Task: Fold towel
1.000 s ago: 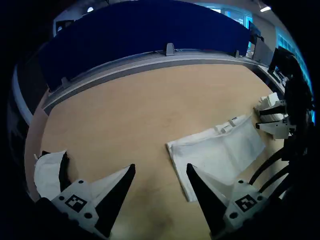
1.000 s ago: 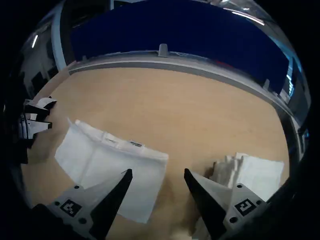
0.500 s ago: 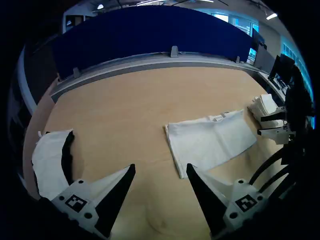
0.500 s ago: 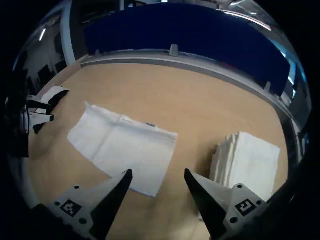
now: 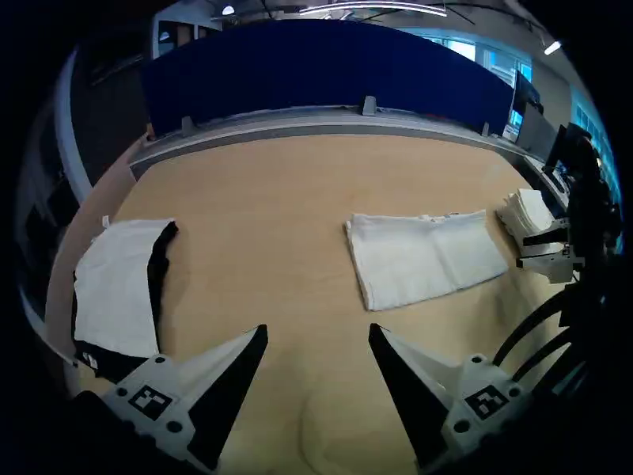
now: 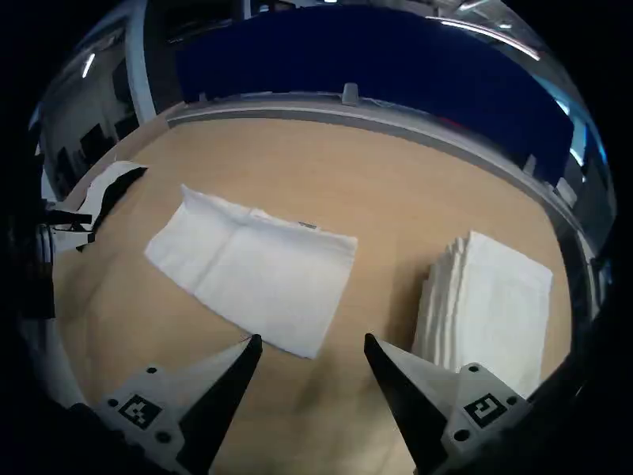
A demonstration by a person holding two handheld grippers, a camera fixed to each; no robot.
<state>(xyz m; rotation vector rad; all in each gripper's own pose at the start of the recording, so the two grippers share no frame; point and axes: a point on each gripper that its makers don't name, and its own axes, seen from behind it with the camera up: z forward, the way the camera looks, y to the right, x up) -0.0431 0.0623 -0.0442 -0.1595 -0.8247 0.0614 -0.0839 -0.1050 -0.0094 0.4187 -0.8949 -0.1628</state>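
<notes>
While the left tool point(image 5: 316, 326) hangs over the counter point(image 5: 261, 206) with its two fingers spread wide and nothing between them, the folded white towel point(image 5: 423, 257) lies flat on the counter ahead of it and to its right. The right tool point(image 6: 310, 336) is likewise spread and empty above the counter, with the towel just ahead of its fingertips and a stack of folded white towels point(image 6: 490, 305) beside the towel, not touching it. A white and black cloth point(image 5: 119, 293) lies at the counter's left edge, well apart from the towel, and a blue partition point(image 5: 316, 63) runs along the far side.
</notes>
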